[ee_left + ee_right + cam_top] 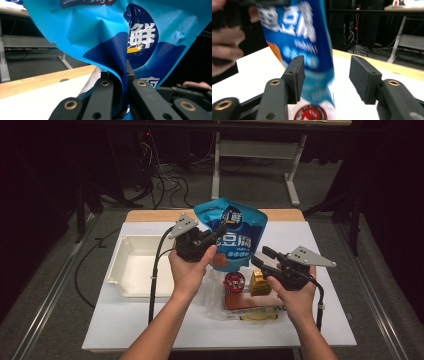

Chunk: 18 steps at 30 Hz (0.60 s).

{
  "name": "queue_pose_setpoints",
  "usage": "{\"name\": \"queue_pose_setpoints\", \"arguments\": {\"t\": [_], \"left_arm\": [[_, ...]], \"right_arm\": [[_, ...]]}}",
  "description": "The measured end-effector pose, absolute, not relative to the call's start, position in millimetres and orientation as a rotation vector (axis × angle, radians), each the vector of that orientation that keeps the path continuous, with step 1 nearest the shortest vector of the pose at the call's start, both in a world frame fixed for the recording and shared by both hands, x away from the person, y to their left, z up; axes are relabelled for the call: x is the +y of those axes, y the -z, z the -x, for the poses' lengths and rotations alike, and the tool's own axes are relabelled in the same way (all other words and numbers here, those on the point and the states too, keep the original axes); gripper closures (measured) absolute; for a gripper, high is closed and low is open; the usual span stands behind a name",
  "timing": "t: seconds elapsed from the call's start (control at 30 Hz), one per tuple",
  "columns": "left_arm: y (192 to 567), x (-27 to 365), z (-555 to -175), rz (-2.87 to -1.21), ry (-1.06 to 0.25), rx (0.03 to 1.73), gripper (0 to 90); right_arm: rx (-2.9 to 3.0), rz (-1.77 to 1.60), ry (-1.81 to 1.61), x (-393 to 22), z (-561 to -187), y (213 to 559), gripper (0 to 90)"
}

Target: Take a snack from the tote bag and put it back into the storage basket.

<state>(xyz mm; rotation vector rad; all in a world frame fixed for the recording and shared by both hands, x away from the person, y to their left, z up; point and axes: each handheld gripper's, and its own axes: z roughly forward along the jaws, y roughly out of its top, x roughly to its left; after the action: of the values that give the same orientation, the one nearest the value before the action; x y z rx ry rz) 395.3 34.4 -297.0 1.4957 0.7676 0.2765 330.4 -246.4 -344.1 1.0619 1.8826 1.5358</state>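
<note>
You are holding the blue pouch (pixel 232 235) up above the middle of the white table (pixel 125 320) with your left gripper (pixel 212 236), its jaws clamped tight together on the pouch's edge, so the bag is hanging upright over the pile of groceries in the clear plastic bag (pixel 220 307). Your right gripper (pixel 260 257) is sitting just to the right of the pouch's lower end with its jaws standing apart; the pouch's bottom corner is hanging between them and the pads are not pressing on it. The white bin (pixel 122 270) is resting to the left of your left hand (pixel 189 270).
</note>
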Motion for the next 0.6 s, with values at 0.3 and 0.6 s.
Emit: {"name": "queue_pose_setpoints", "arguments": {"t": [0.3, 0.6], "left_arm": [[295, 56, -397, -1.480, -0.296, 0.780, 90.0], [292, 83, -399, -1.463, -0.326, 0.805, 90.0]], "right_arm": [[1.909, -1.141, -1.468, -265, -316, 376, 42.0], [1.889, -1.202, -1.463, -273, -309, 388, 40.1]]}}
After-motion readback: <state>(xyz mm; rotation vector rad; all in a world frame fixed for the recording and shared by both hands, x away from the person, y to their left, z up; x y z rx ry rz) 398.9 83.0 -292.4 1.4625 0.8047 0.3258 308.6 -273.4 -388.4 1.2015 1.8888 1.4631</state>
